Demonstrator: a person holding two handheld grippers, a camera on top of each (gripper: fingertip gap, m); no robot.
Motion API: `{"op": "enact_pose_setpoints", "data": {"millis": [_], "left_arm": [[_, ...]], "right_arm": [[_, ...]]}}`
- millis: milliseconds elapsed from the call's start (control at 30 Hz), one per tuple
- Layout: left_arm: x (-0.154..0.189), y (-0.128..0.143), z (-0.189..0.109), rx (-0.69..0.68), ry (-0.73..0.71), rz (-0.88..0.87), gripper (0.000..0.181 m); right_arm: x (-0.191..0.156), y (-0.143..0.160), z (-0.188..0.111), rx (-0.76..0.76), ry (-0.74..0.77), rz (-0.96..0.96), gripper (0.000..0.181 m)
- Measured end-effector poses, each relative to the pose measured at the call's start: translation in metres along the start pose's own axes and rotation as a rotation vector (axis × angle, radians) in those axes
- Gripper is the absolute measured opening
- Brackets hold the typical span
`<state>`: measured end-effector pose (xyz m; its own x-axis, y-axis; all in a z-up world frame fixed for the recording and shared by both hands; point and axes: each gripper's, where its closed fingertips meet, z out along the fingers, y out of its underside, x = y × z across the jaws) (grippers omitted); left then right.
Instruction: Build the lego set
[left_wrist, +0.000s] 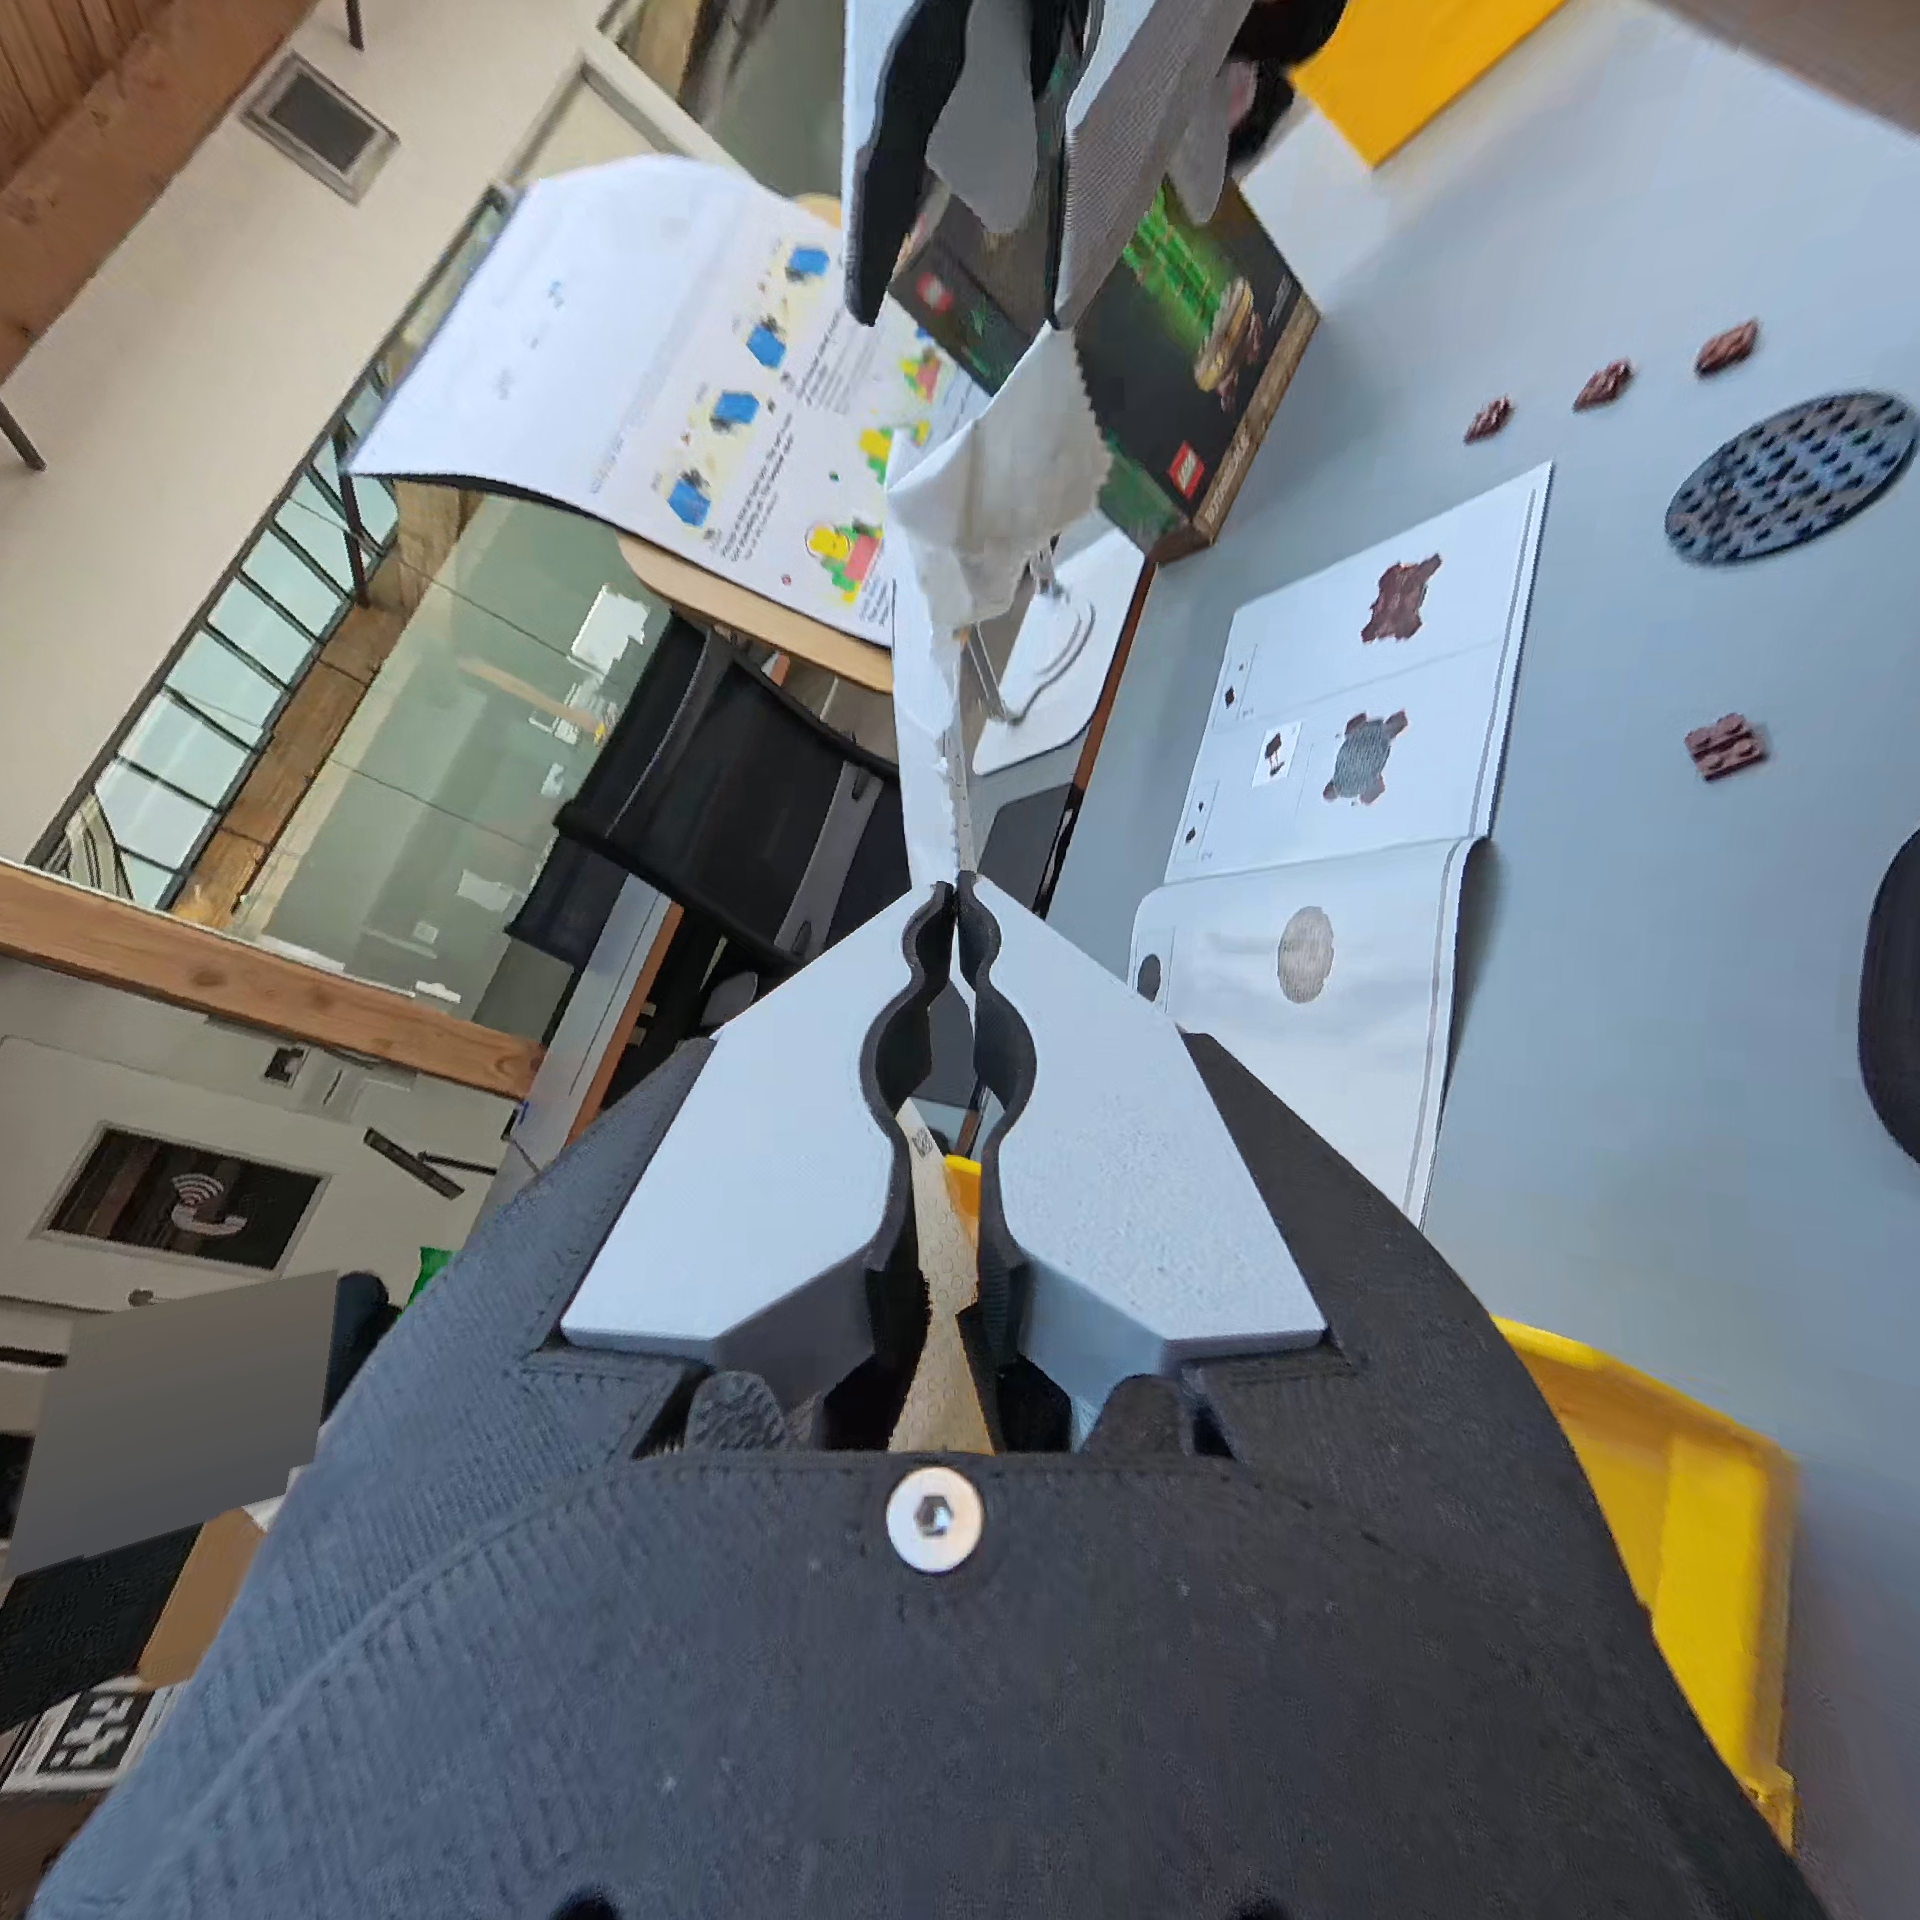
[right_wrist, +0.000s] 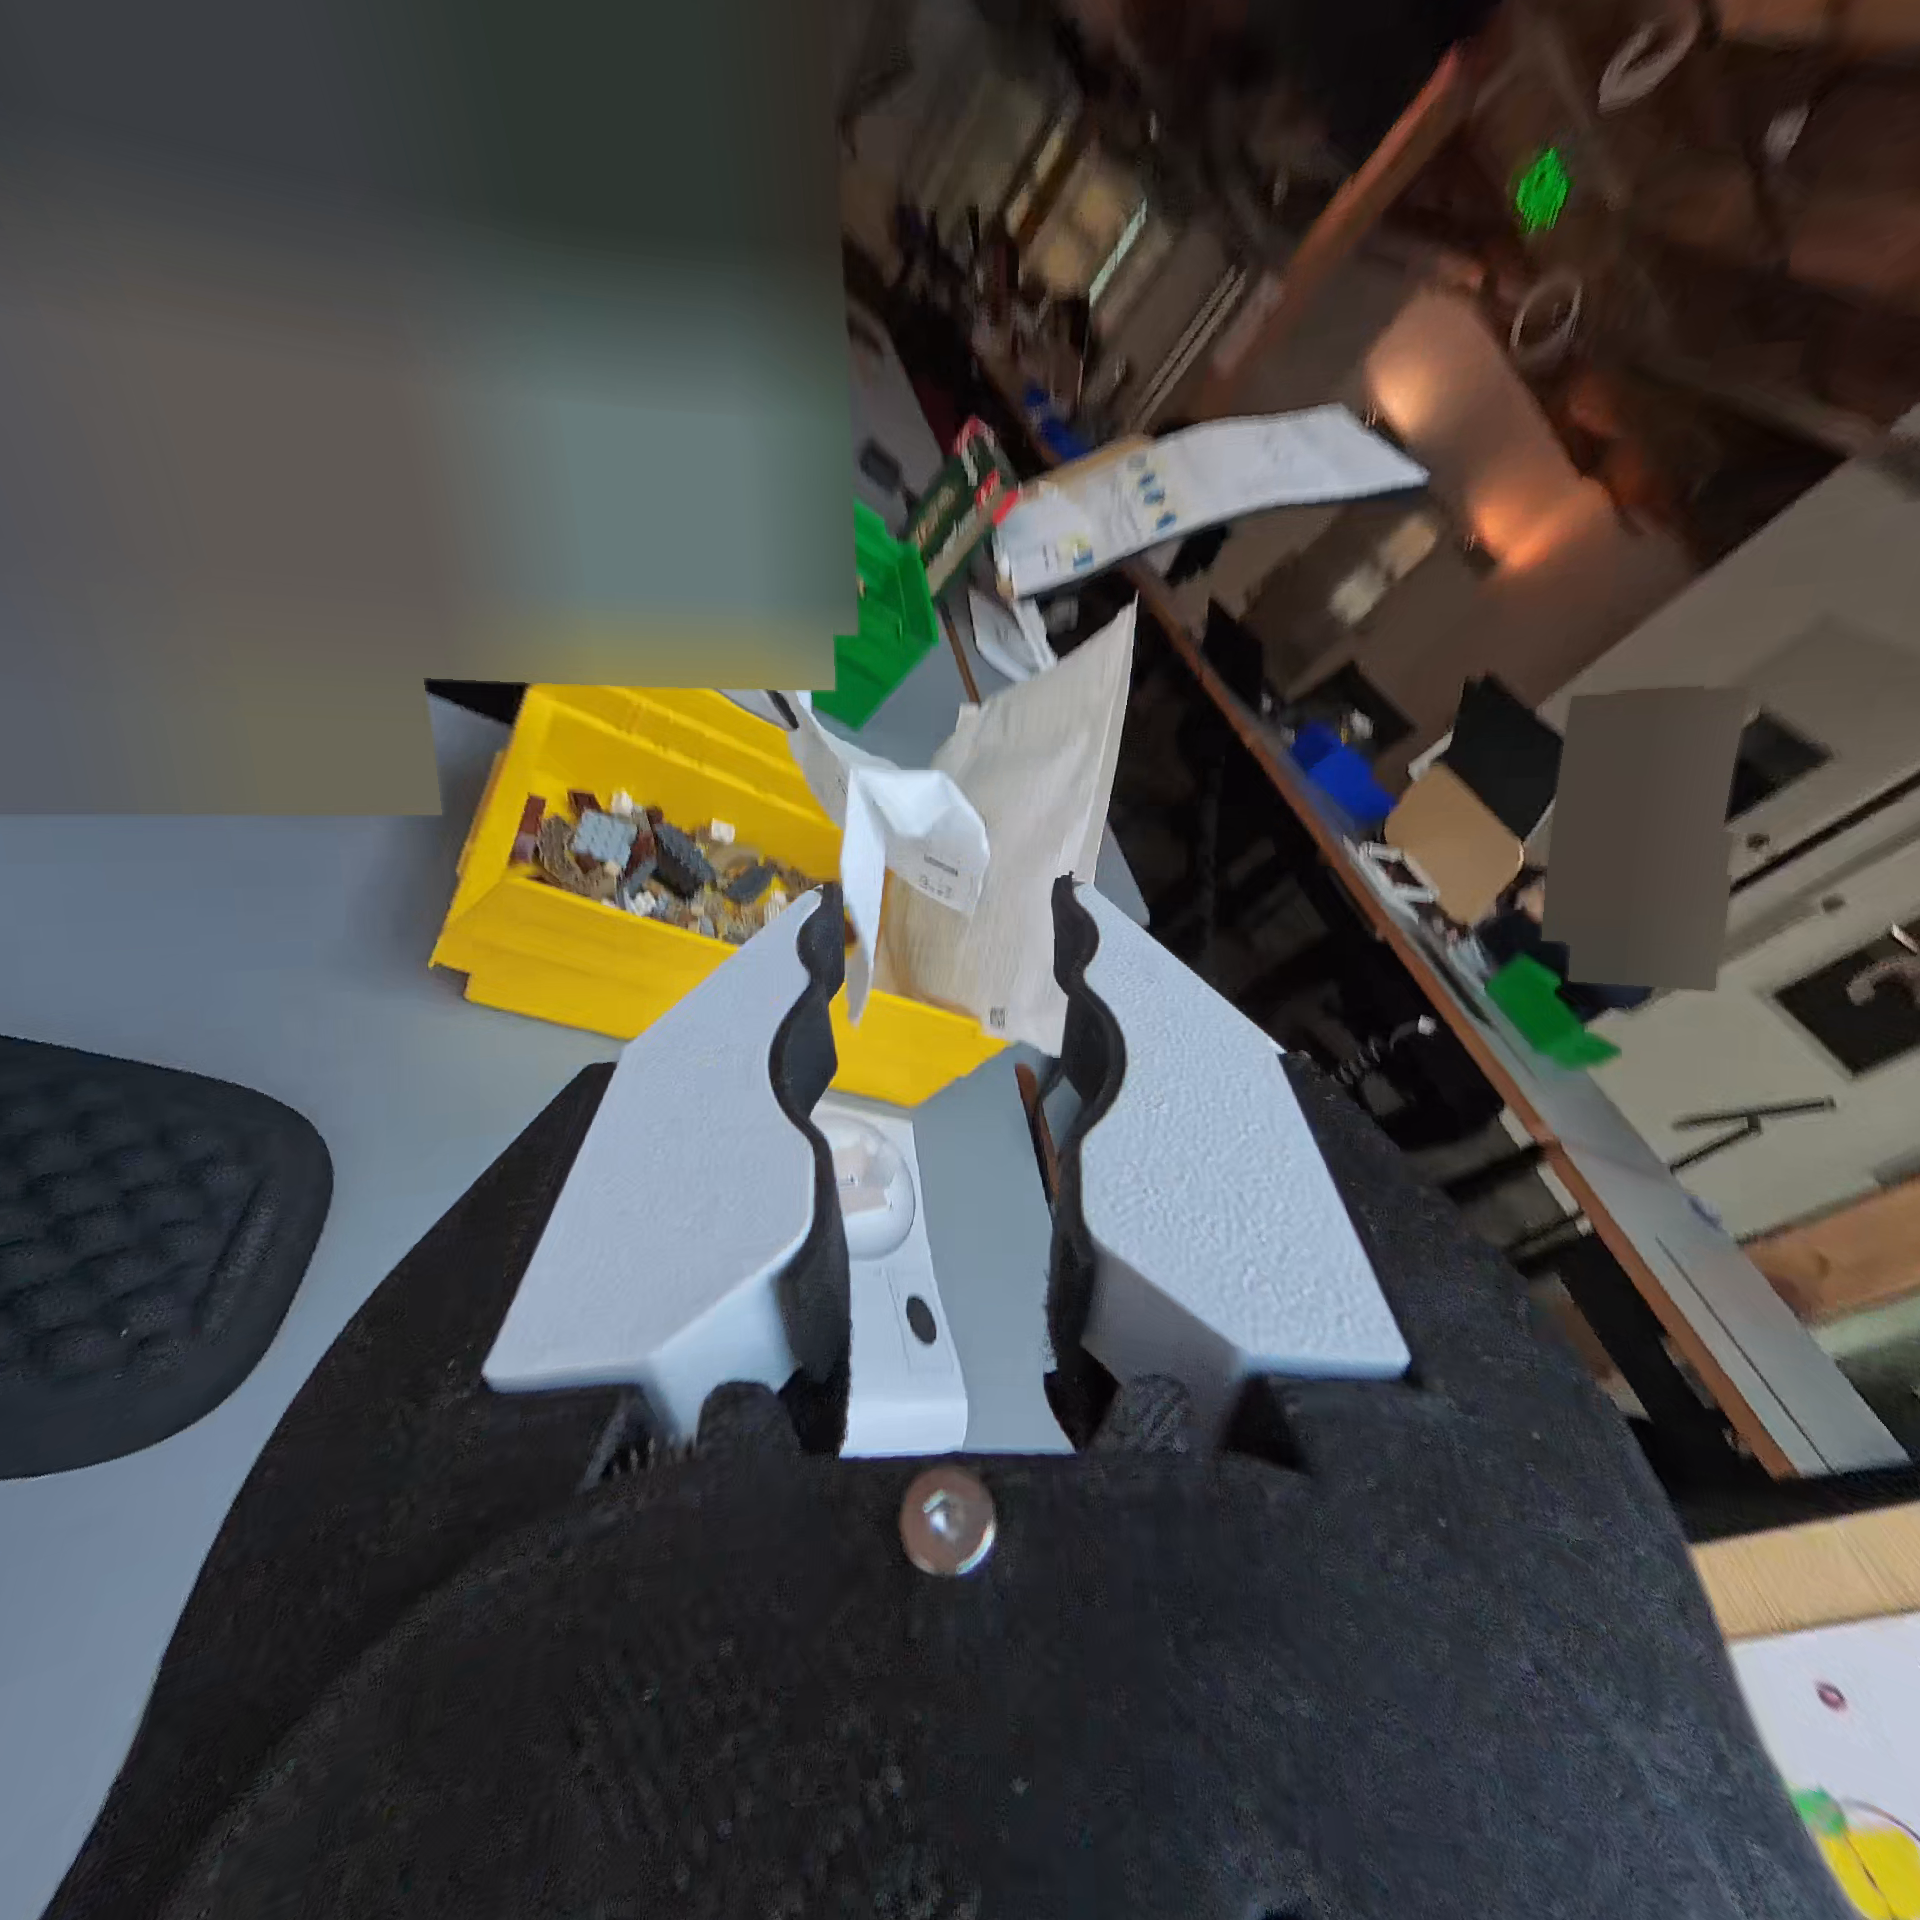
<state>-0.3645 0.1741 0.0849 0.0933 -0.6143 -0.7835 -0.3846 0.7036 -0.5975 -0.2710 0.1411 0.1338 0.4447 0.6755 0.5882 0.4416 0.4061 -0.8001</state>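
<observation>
The left gripper (left_wrist: 956, 891) has its fingers pinched tight on a white paper bag (left_wrist: 971, 509); the right gripper (right_wrist: 948, 896) has its fingers wide apart.

The bag sticks up from the left fingertips. Past the right fingers sits a yellow bin (right_wrist: 582, 935) full of lego pieces (right_wrist: 665, 860), with the bag just above it. To the right of the left fingers, on the grey table (left_wrist: 1662, 935), lie an open booklet (left_wrist: 1382, 727), small brown pieces (left_wrist: 1725, 748) and a dark round plate (left_wrist: 1789, 476).
</observation>
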Motion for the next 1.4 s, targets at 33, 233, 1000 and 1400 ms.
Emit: {"op": "enact_pose_setpoints", "data": {"millis": [33, 233, 1000, 1400], "left_arm": [[-0.001, -0.008, -0.005, 0.038, 0.000, -0.010, 0.000], [0.002, -0.035, -0.019, 0.168, 0.031, -0.008, 0.000], [0.002, -0.074, -0.044, 0.258, -0.089, 0.220, 0.000], [-0.012, 0.043, -0.066, -0.274, -0.098, 0.096, 0.000]], "right_arm": [[0.005, 0.000, -0.007, 0.073, -0.002, 0.015, 0.040], [-0.010, 0.028, 0.020, 0.088, -0.136, 0.006, 0.040], [-0.045, -0.041, 0.018, 0.180, -0.099, -0.280, 0.002], [-0.024, 0.034, 0.053, -0.002, -0.168, 0.027, 0.024]]}}
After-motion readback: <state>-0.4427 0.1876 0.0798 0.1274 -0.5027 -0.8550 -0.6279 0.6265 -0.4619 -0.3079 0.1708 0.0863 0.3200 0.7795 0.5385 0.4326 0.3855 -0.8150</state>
